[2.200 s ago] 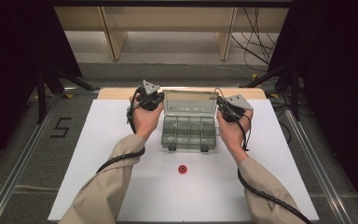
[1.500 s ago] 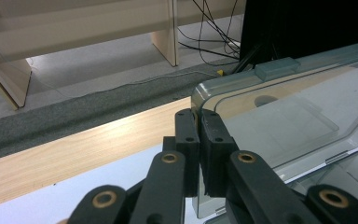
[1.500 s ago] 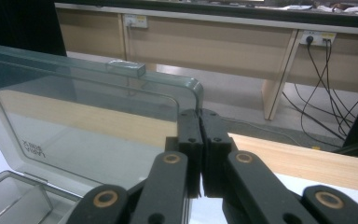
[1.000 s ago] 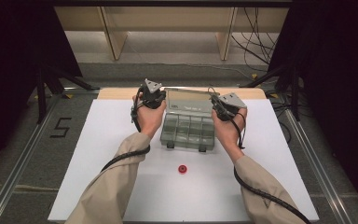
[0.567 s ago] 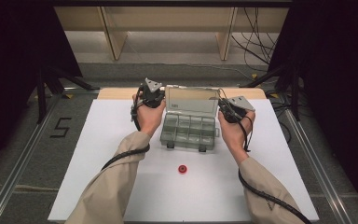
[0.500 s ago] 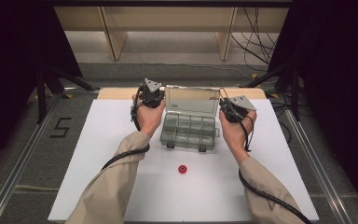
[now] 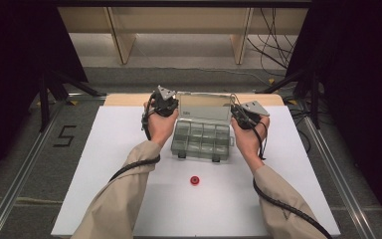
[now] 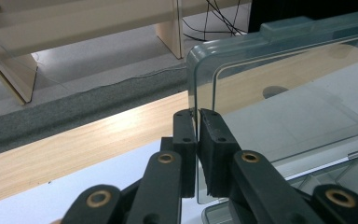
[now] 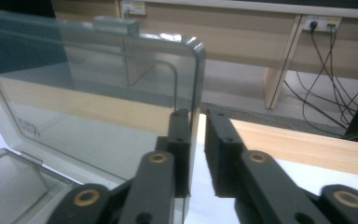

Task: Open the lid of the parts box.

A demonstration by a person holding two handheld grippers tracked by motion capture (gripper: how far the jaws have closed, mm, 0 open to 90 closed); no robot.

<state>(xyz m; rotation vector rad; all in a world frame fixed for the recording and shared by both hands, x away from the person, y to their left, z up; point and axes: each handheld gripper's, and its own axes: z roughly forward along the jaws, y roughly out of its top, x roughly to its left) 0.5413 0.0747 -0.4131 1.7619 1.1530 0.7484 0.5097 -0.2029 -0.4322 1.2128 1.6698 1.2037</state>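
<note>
Clear lid (image 8: 279,88) edges between both grippers' jaws, left pinched, right looser.

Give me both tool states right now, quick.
Left tool: shut on the left edge of the clear lid.
Right tool: jaws straddle the lid's right edge with a gap on one side; clamped or not, cannot tell.
</note>
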